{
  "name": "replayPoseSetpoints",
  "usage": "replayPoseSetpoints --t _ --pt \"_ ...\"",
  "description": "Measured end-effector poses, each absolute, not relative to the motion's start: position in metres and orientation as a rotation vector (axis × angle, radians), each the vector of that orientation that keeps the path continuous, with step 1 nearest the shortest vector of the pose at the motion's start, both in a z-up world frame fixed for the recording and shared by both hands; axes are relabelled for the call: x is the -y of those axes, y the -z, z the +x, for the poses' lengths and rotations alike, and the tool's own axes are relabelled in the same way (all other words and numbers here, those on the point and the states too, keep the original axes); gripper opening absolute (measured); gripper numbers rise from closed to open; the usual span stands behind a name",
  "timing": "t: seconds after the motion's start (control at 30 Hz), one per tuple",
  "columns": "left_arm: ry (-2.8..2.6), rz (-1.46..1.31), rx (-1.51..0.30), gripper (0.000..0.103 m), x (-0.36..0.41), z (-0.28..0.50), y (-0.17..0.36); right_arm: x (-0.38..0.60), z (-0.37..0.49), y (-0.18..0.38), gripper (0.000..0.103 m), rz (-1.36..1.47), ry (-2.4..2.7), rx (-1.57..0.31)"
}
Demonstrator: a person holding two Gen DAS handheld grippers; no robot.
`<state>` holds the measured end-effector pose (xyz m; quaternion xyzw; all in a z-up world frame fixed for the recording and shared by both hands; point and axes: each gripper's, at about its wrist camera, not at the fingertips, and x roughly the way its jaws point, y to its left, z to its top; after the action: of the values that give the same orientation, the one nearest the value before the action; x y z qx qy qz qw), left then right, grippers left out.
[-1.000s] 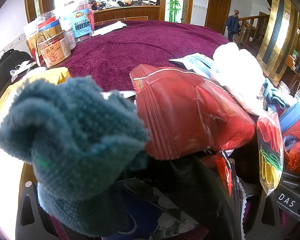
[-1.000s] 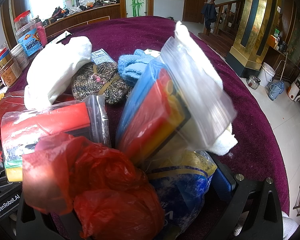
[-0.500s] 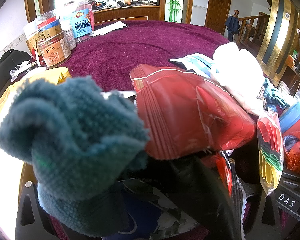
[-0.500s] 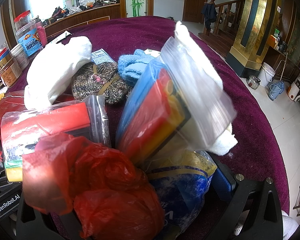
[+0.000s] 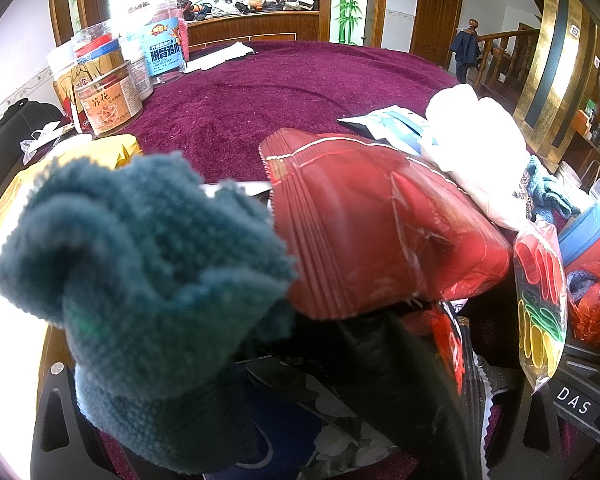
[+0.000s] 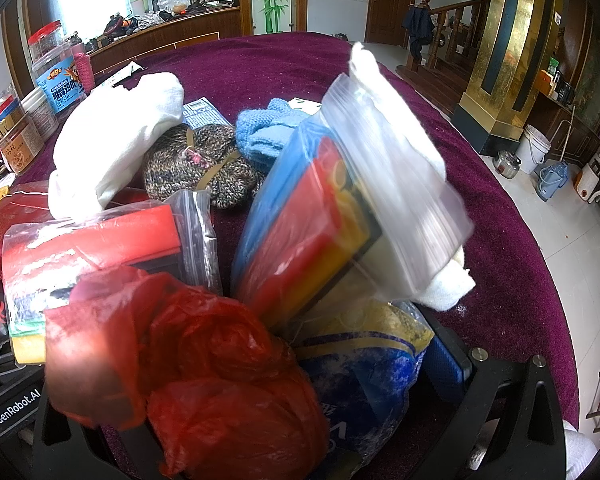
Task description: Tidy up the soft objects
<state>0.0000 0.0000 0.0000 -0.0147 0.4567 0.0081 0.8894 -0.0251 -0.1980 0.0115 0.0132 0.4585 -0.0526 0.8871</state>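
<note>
Teal cloth (image 5: 148,280) heaped near-left on my left view, red pouch (image 5: 372,224) beside it. Red plastic bag (image 6: 204,376) crowds right view. Both tongs buried; can't tell their state.

the left gripper (image 5: 260,420) is a matte black frame with slotted side arms and a silver screw head on its left arm. the right gripper (image 6: 280,420) is black too, with two silver screws on its right arm. white "das" and "genrobot.ai" lettering marks black bodies at the frame edges.
</note>
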Motion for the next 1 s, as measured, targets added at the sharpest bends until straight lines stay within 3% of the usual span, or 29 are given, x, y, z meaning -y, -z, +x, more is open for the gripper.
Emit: replayPoseSetpoints --t 1.0 --pt "0.01 -0.018 -0.964 0.102 0.001 -0.013 -0.001 0.198 -0.025 -0.011 0.103 0.028 0.109 -0.953"
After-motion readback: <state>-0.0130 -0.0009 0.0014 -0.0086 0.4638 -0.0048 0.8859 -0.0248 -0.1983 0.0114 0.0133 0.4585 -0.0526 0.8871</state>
